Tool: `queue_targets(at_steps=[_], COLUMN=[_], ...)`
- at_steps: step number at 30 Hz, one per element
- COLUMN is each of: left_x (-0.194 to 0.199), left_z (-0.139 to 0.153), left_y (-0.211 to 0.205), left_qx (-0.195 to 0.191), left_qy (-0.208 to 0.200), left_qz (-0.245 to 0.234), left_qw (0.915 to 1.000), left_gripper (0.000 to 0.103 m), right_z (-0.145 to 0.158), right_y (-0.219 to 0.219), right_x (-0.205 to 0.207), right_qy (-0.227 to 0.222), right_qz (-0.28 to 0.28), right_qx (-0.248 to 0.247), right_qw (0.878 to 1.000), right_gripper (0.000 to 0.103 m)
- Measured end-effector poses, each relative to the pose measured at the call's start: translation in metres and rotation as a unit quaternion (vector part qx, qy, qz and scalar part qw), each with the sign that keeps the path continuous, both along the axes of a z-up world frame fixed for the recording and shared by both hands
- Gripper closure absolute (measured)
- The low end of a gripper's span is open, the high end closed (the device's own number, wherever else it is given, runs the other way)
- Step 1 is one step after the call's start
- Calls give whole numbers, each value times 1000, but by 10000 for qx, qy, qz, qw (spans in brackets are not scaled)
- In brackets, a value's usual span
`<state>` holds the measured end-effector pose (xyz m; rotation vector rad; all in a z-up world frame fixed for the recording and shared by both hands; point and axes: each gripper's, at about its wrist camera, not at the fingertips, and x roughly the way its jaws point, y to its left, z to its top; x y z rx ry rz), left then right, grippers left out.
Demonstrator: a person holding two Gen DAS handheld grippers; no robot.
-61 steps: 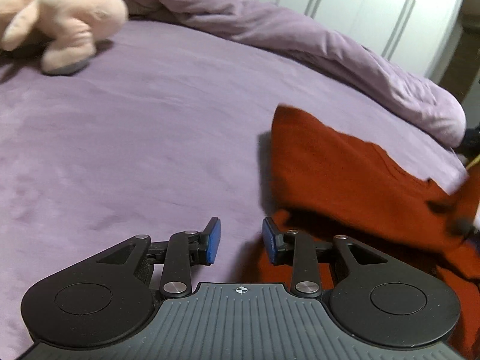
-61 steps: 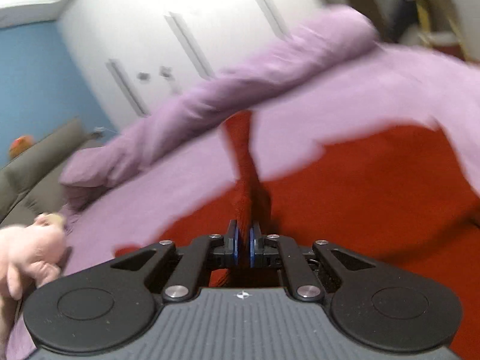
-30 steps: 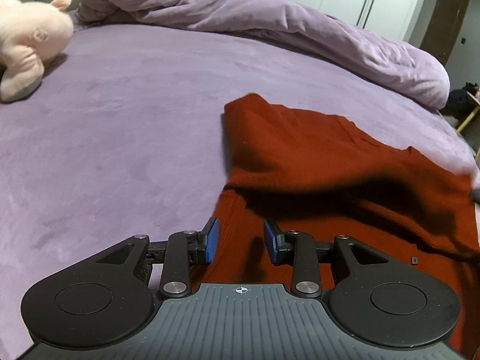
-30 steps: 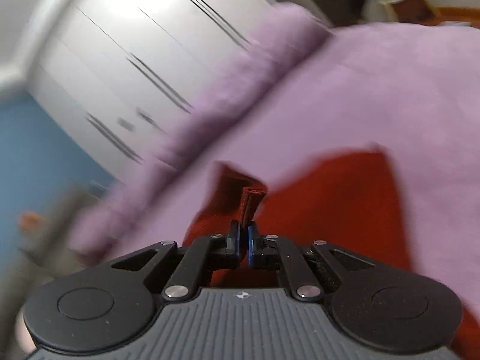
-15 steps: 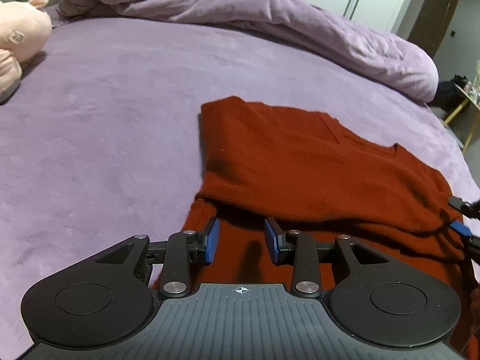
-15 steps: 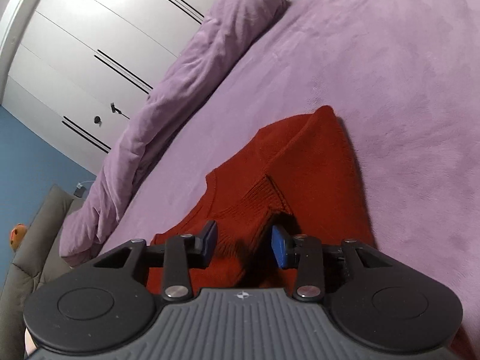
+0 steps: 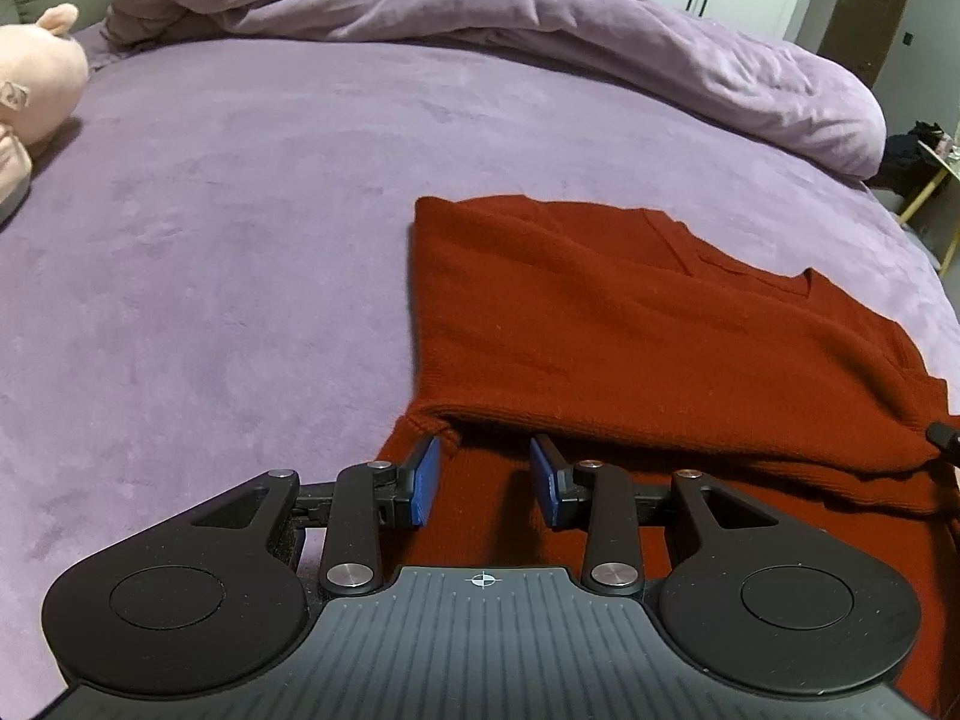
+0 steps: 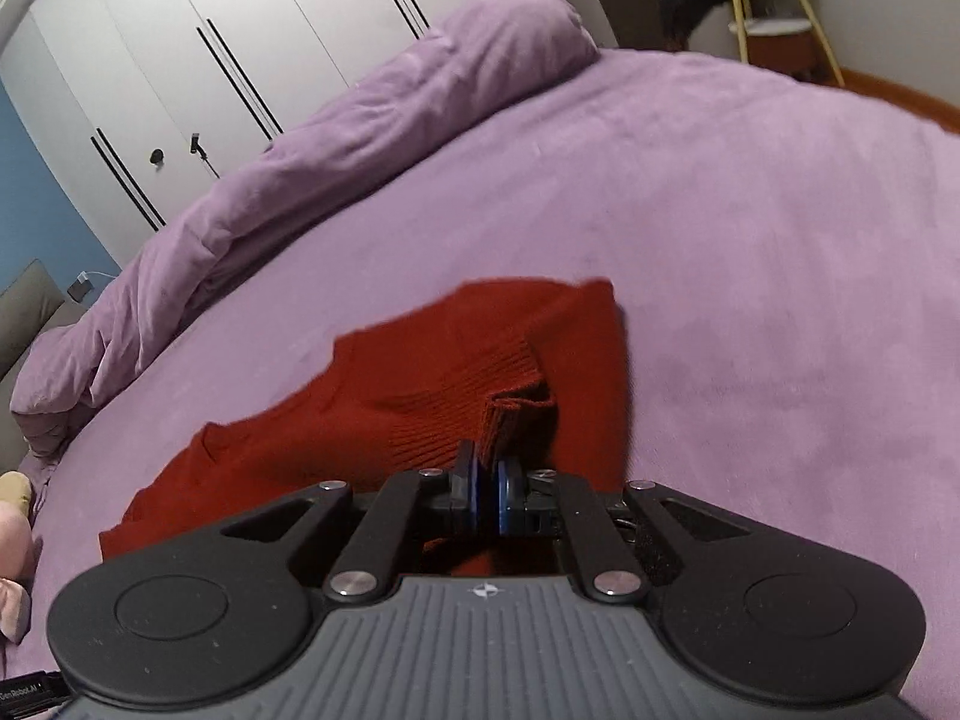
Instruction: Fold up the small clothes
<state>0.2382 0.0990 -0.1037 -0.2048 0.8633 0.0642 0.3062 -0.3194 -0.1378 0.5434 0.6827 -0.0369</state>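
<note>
A rust-red knit sweater point(image 7: 630, 324) lies on the purple bed point(image 7: 240, 240), its upper layer folded over a lower one. My left gripper point(image 7: 486, 474) hangs open just over the lower layer at the fold's near left corner; its blue pads point(image 7: 426, 480) press on nothing. In the right wrist view the sweater point(image 8: 420, 372) spreads ahead, and my right gripper point(image 8: 487, 489) is shut on its ribbed edge point(image 8: 510, 414), which stands up from between the pads. The right gripper's tip point(image 7: 945, 438) shows at the sweater's right edge in the left wrist view.
A rolled purple duvet point(image 7: 540, 30) runs along the far side of the bed. A pink plush toy point(image 7: 30, 102) lies at the far left. White wardrobe doors point(image 8: 240, 30) stand behind, and a yellow-legged stool point(image 8: 774, 30) is beyond the bed's right corner.
The right gripper carried the sweater's edge over, opened half a second ago, and is now shut again on the ribbed edge. The folded layer has settled flat. The left gripper stayed open.
</note>
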Motion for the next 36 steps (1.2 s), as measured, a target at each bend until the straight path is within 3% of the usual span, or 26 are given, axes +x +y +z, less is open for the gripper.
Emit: queue_targets(at_steps=[3,6,7,9,10,13,15,17,20,21,24,29,33,36], left_x=[0,-3,-5,-10,-12,-11,-5,2,14,16,25,42,51,38], left_z=[1,5,7,11,12,11,7,2,-5,-6,-9,-12,-16,-11], left_y=[2,2,1,-3,-7,-20,-30,-36,-40,-41,-45,-58,-63,-65], left_qx=[40,-32,-67,-177,-249,-476,-498,-588,-613,-581,-448,54,296,469], left_qy=[29,100,116,91,92,101,176,218,337,325,260,114,141,128], left_qz=[10,-72,-179,-472,-617,-992,-1042,-1015,-894,-856,-814,-802,-815,-1100], left_qw=[10000,9999,9997,9987,9977,9939,9932,9929,9935,9941,9953,9967,9961,9927], left_gripper=[66,66,66,65,65,65,65,66,68,68,68,68,67,67], right_z=[3,3,5,13,16,16,6,-8,-16,-17,-23,-14,-20,-11], right_y=[3,7,4,-3,-6,-8,-3,-2,-1,0,2,1,-3,4], right_x=[-4,-1,-4,-19,-30,-57,-61,-57,-45,-39,-17,2,7,-3], right_qy=[-56,260,315,230,103,-58,178,463,472,497,787,468,425,559], right_qz=[-94,-293,-446,-714,-736,-553,-406,-442,-572,-581,-612,-513,-486,-132], right_qx=[-211,-487,-462,-45,276,1364,1846,2174,2255,2226,2053,1102,980,745], right_qw=[9997,9980,9974,9972,9969,9891,9818,9740,9714,9719,9736,9915,9931,9956], right_gripper=[98,96,90,78,64,49,48,48,52,59,97,98,100,94])
